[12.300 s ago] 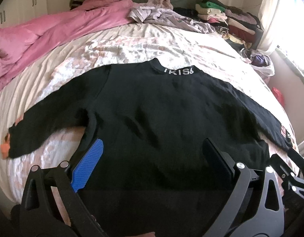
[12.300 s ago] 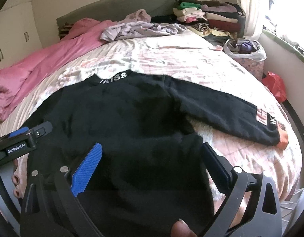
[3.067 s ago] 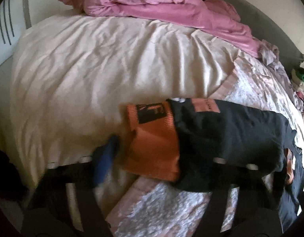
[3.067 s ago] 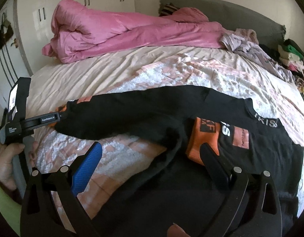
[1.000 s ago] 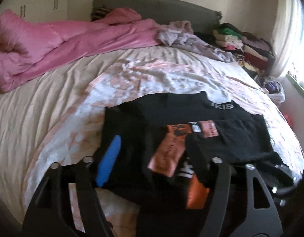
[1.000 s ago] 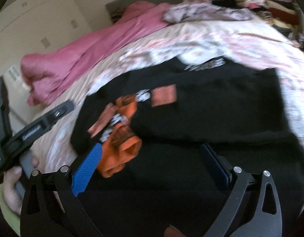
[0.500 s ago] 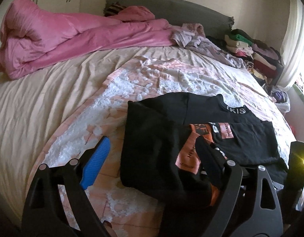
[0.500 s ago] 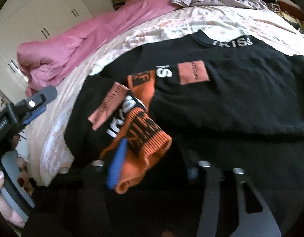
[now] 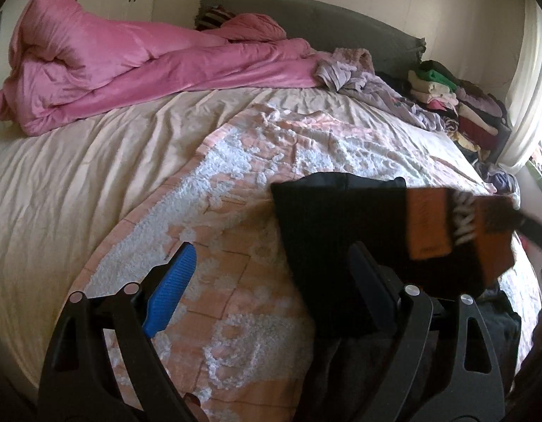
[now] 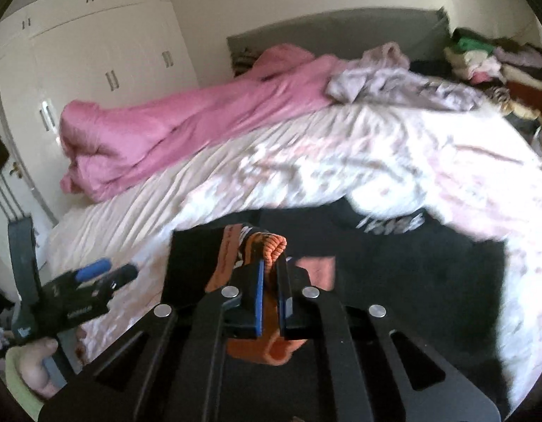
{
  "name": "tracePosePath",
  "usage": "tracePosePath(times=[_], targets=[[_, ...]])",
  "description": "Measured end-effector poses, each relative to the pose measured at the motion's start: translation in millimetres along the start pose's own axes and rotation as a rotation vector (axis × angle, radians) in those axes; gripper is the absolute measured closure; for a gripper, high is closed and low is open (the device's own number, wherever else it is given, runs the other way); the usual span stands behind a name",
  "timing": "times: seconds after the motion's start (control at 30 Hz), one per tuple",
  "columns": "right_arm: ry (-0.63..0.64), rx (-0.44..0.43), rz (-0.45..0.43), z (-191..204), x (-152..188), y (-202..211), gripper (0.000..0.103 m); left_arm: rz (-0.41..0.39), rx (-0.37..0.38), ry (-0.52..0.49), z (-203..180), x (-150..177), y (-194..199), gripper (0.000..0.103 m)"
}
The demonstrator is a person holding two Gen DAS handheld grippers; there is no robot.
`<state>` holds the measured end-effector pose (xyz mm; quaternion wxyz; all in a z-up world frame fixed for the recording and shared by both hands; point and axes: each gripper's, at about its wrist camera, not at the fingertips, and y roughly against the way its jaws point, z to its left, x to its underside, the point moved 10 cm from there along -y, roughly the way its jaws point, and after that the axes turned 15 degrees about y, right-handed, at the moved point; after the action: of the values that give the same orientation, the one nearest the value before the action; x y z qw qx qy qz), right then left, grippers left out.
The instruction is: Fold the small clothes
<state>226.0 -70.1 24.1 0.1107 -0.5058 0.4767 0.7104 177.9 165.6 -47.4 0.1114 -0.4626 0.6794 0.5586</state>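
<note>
The right gripper point(image 10: 269, 274) has just clamped onto the orange cuffs point(image 10: 271, 246) of the black sweater point(image 10: 394, 263) near the bed's point(image 9: 77, 183) foot edge, probably to carry both sleeves across, while the left gripper point(image 9: 271, 263) waits wide open, holding nothing.

The left gripper point(image 9: 271, 274) stood with its jaws wide apart and nothing between them, its blue pad over the pink-and-white blanket point(image 9: 235, 190) that covered the near part of the bed point(image 9: 77, 183). The black sweater point(image 9: 341, 225) rose off the blanket at the right, its orange cuff point(image 9: 429, 225) and white lettering lifted and blurred; part of the dark finger overlapped its lower edge. What held it up could not be told from here. A pink duvet point(image 9: 130, 63) lay bunched along the far side against the grey headboard point(image 9: 341, 24), a lilac garment point(image 9: 359, 74) beside it and stacked folded clothes point(image 9: 457, 105) by the curtain point(image 9: 531, 81).
</note>
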Motion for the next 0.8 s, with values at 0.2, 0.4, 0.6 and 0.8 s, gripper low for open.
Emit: tracePosePath(times=[0.2,0.4,0.6,0.8], targets=[[-0.064,0.127,-0.009,-81.0,10.0,26.4,0.098,0.009,0.001,-0.032,-13.7,3.8,-4.5,0.022],[-0.131,0.211,0.048,-132.8,45.3,28.8,0.098,0.03,0.027,-0.112,-52.8,15.1,-15.1,0.022],[-0.149,0.24,0.089,-143.6,76.2,20.4,0.098,0.074,0.051,-0.206,-95.2,29.7,-34.8,0.022],[-0.129,0.271,0.126,-146.9,90.9,9.8,0.098,0.12,0.06,-0.296,-137.4,43.3,-63.9,0.022]])
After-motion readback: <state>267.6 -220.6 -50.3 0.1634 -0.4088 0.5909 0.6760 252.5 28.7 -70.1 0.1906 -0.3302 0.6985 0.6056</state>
